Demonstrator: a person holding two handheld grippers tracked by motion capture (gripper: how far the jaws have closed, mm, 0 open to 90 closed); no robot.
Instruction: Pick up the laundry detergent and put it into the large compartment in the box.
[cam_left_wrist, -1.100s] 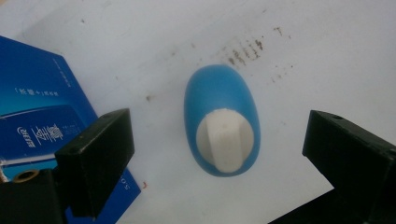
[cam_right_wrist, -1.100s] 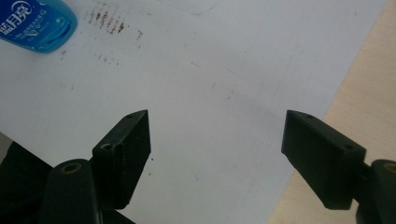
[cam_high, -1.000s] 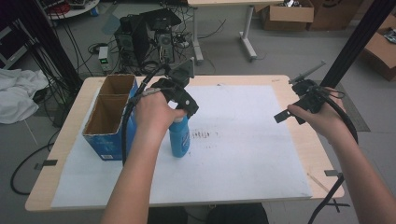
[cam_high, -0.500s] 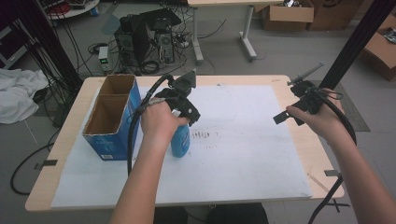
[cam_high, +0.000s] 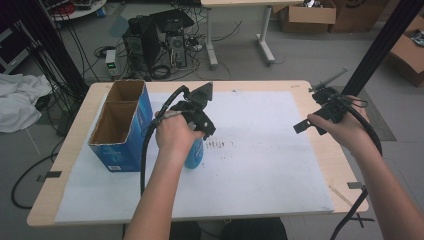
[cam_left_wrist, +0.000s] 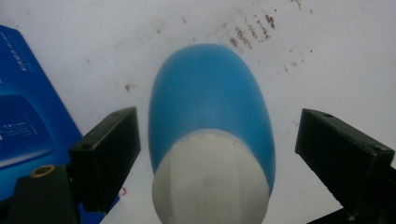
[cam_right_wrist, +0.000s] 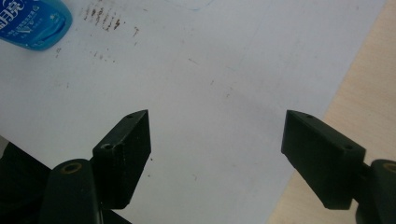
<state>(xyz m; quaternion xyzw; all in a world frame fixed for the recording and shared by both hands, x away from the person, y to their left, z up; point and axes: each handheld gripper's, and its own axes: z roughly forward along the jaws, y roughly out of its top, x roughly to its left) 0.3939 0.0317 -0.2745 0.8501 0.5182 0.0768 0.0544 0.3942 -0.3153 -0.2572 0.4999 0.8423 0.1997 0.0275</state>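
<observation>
- Left gripper is poised over the blue bottle, pointing down onto it. In the left gripper view the jaws sit either side of the bottle's white cap — both pads clear of it, the right-hand one by more. Jaws have just been closing, with the bottle between them; nothing is gripped yet.
- The bottle stands upright on the white sheet, just beside the blue carton, close to its front right corner.
- Progress, as I judge it: the approach is done and the grasp itself is left. Lifting and placing also remain — probably into the carton, whose two brown compartments look empty from above.
- Right gripper is held over the right side of the sheet near the bare wooden table edge, well apart from the bottle. Its jaws are spread wide with nothing between them; it is idle.
- Smudged brown marks lie on the sheet just right of the bottle.
- Writing: the right gripper view catches a corner of the bottle's label, with white characters on blue, too cropped to read. The carton's side carries small pale print in the left gripper view — illegible.
- Further back, on the floor: a computer tower, tangled cables and cardboard boxes, with no readable markings.
</observation>
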